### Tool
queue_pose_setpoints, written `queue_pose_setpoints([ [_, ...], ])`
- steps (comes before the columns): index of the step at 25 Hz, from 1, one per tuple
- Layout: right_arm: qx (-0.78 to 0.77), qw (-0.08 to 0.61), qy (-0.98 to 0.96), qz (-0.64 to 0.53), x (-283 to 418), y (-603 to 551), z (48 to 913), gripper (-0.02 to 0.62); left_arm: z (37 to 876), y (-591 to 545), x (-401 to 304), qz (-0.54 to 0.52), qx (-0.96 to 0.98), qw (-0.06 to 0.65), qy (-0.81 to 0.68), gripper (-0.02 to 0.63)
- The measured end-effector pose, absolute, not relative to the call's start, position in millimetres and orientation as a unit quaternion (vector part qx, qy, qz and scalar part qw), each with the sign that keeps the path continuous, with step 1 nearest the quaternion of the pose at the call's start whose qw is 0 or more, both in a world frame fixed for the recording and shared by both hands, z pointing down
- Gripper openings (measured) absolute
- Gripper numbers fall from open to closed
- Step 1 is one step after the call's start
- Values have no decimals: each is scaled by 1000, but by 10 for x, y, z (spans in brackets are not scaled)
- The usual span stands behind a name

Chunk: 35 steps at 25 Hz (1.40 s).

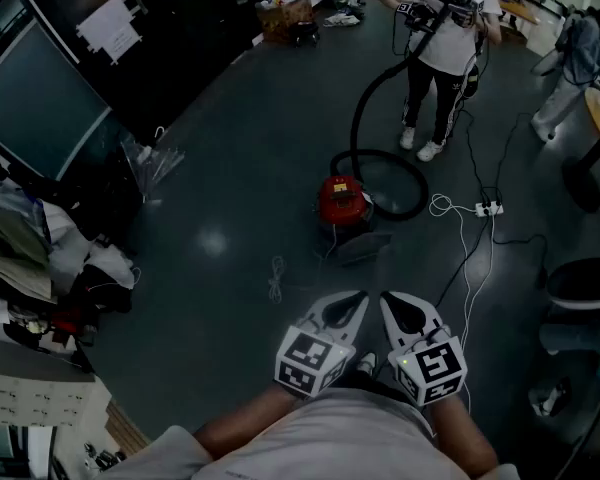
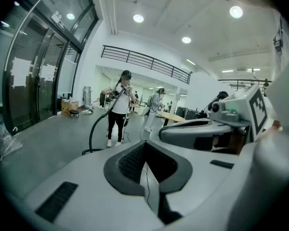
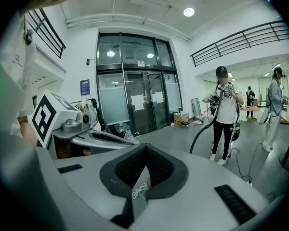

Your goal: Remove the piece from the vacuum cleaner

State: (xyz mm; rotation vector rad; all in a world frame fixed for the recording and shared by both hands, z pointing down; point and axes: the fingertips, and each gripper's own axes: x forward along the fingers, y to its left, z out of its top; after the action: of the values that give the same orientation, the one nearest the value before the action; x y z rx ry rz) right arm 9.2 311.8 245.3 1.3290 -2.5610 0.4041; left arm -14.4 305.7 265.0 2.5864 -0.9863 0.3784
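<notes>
A red vacuum cleaner [image 1: 342,200] stands on the dark floor in the middle of the room. Its black hose [image 1: 380,158] loops beside it and rises to a person [image 1: 445,28] who holds the hose's far end with two grippers. In the left gripper view I see the hose [image 2: 93,129] and that person [image 2: 119,107]; the right gripper view shows the same hose [image 3: 201,129]. My left gripper [image 1: 358,298] and right gripper [image 1: 388,300] hang side by side close to my body, well short of the vacuum. Both are shut with nothing between the jaws.
A flat grey part [image 1: 365,248] lies just in front of the vacuum. White cables run to a power strip [image 1: 488,208]; a coiled white cord [image 1: 276,278] lies nearer me. A black chair [image 1: 580,283] stands at right, clutter [image 1: 40,258] at left, a second person [image 1: 575,58] far right.
</notes>
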Motion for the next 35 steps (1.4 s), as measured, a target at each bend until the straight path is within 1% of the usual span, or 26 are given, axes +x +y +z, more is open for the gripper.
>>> queue_pose_setpoints([
  [10,445,116,-878,133,269,3090,2441,17,2636,3047,42,135,909,171,-354,6],
  [16,427,97,-886,152,351,3061,2476,17,2696,3002,85,138,905,166,-367,6],
  [21,424,96,-887,156,441,2988,2541,17,2751,2908,96,141,900,164,-379,6],
  [28,423,101,-886,163,484,2622,2665,17,2917,2544,120,151,897,171,-379,6],
  [35,430,115,-877,180,462,1978,2994,17,3439,1859,51,186,898,166,-362,6],
])
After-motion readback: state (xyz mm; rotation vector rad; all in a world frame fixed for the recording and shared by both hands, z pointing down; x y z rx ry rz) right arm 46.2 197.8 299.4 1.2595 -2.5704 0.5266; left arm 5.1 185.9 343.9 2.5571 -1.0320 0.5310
